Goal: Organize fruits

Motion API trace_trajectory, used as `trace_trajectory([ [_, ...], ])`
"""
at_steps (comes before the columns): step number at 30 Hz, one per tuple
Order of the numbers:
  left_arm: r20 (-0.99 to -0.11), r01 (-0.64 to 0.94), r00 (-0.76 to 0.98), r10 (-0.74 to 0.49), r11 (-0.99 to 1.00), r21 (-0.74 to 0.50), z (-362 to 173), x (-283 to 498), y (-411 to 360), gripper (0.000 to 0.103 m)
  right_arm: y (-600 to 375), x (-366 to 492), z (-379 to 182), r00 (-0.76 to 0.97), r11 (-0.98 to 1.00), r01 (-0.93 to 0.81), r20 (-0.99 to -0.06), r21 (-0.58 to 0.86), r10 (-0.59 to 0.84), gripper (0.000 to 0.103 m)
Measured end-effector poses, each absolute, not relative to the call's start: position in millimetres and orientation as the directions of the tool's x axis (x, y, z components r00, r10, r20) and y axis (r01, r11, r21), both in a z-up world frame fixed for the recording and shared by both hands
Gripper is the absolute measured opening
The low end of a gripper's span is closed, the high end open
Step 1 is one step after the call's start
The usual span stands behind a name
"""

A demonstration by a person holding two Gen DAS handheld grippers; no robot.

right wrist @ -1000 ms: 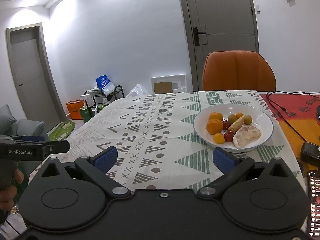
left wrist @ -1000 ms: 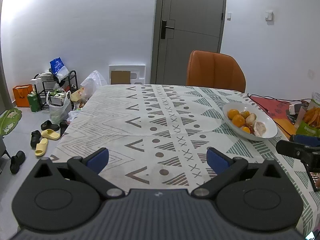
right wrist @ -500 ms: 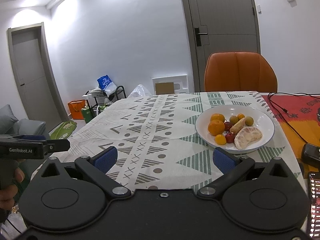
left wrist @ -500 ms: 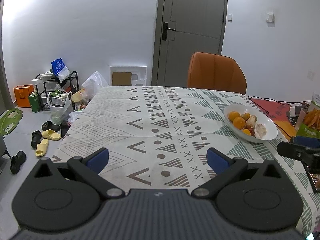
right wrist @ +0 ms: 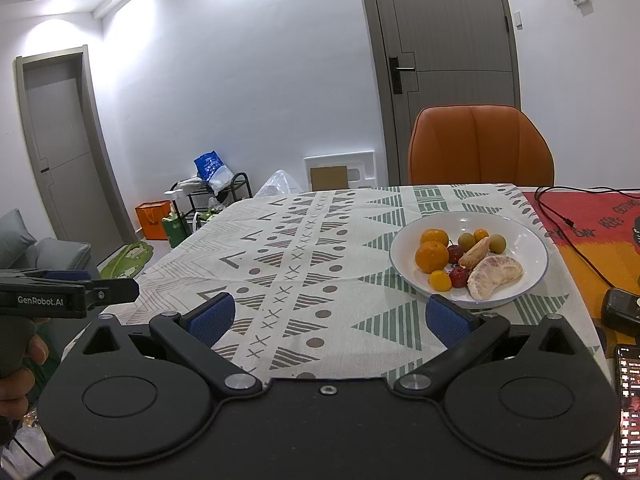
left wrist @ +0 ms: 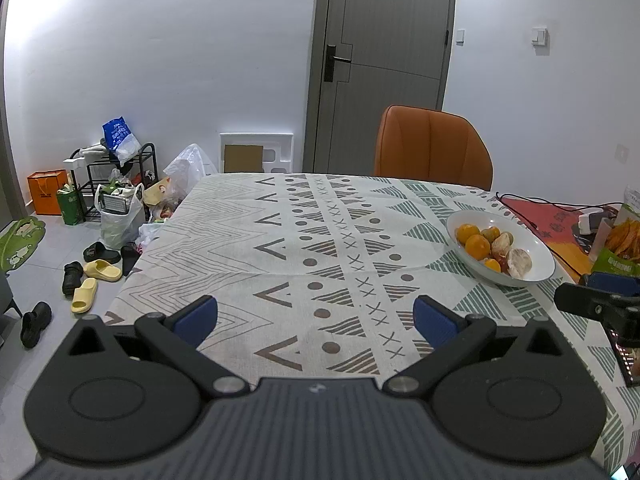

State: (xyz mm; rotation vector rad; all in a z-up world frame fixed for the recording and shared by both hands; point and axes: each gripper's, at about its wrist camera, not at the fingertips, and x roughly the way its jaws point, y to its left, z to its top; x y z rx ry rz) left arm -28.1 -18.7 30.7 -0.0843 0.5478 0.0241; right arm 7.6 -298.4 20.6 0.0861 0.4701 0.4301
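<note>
A white bowl stands on the patterned tablecloth at the table's right side. It holds oranges, small red and green fruits, and a peeled pomelo piece. My right gripper is open just short of the bowl, which lies ahead and to the right of it; nothing is between its blue pads. My left gripper is open too, over the bare cloth near the front edge, with the bowl far to its right.
An orange chair stands at the table's far side. A red mat with a cable, a phone and a snack bag lie at the right. Shoes and bags sit on the floor at the left.
Both grippers have drawn back slightly from the table; the bowl looks a little farther off in both views. Both stay open.
</note>
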Motion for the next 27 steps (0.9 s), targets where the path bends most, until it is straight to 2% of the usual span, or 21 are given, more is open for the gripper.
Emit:
trace_trajectory([
  [27, -0.531, -0.037, 0.848, -0.011, 0.996, -0.080, 32.1, -27.2, -20.3, 0.103, -295.4, 8.8, 22.5, 0.802, 0.908, -0.385, -0.427, 0.165, 0.418, 0.103],
])
